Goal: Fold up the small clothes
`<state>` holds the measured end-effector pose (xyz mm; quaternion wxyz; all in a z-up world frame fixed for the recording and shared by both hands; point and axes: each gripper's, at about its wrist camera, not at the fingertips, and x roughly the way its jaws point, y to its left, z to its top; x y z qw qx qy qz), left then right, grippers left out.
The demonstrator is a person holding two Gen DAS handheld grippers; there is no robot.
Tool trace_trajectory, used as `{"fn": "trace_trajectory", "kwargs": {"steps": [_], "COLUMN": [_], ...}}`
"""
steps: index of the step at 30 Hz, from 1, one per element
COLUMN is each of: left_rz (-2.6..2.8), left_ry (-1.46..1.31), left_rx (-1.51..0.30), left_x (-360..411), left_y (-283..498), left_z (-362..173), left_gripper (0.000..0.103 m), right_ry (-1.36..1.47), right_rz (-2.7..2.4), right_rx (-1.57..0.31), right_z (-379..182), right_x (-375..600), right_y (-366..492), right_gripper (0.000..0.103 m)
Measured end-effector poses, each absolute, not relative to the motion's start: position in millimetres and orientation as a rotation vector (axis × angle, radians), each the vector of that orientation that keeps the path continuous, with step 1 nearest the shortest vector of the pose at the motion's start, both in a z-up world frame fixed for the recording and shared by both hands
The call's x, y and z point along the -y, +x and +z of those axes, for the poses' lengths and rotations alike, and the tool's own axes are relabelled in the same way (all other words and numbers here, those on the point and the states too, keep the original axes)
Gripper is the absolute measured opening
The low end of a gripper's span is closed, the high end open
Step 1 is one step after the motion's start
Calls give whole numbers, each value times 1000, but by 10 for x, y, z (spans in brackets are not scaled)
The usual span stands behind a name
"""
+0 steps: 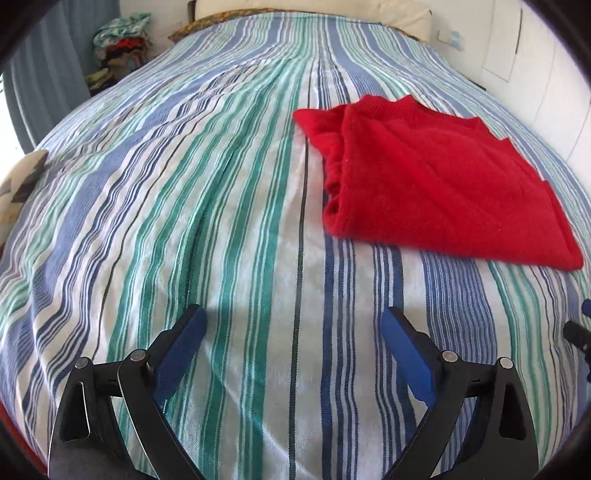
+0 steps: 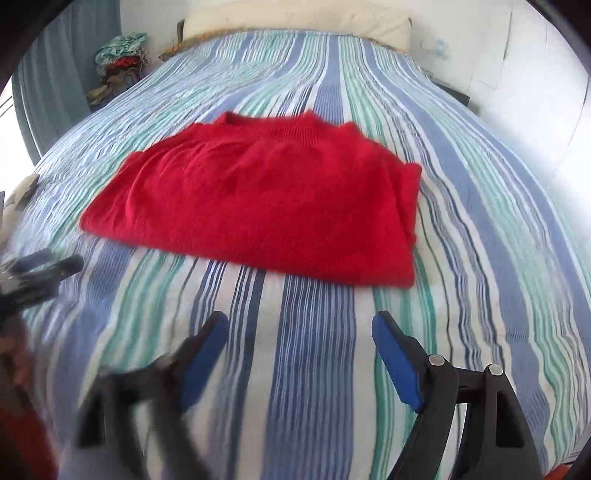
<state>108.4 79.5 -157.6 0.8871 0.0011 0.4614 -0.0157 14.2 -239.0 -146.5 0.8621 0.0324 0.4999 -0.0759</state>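
Note:
A red knitted sweater (image 1: 439, 184) lies folded on the striped bedspread (image 1: 221, 221), ribbed collar toward the far end. In the left wrist view it sits ahead and to the right of my left gripper (image 1: 293, 319), which is open over bare bedspread with nothing between its blue pads. In the right wrist view the sweater (image 2: 266, 206) lies straight ahead, a little beyond my right gripper (image 2: 301, 326). That gripper is open too, and only striped cloth (image 2: 314, 350) shows between its fingers. Its left finger is blurred. Neither gripper touches the sweater.
A heap of clothes (image 1: 118, 48) is piled at the far left beside the bed, near a blue curtain (image 1: 48, 74). A cream pillow (image 2: 295, 22) lies at the head. A patterned cloth (image 1: 18, 184) rests at the left edge. White wall panels (image 1: 535, 74) run along the right.

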Motion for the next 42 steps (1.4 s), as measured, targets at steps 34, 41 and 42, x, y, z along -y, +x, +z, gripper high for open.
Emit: {"fn": "trace_trajectory", "kwargs": {"steps": [34,41,42], "left_rz": [-43,-23,-13], "left_ry": [101,18,7], "left_rx": [-925,-943,-942], "left_x": [-648,-885,-946], "left_y": [989,991,1009], "left_z": [-1706,-1485,-1496], "left_gripper": [102,101,101], "right_ry": [43,91,118], "right_rz": [-207,-157,-126], "right_rx": [-1074,-1095,-1099], "right_z": [-1990,-1952,-1916], "right_x": [2368,2445,2501], "right_y": [96,94,92], "right_gripper": [102,102,101]}}
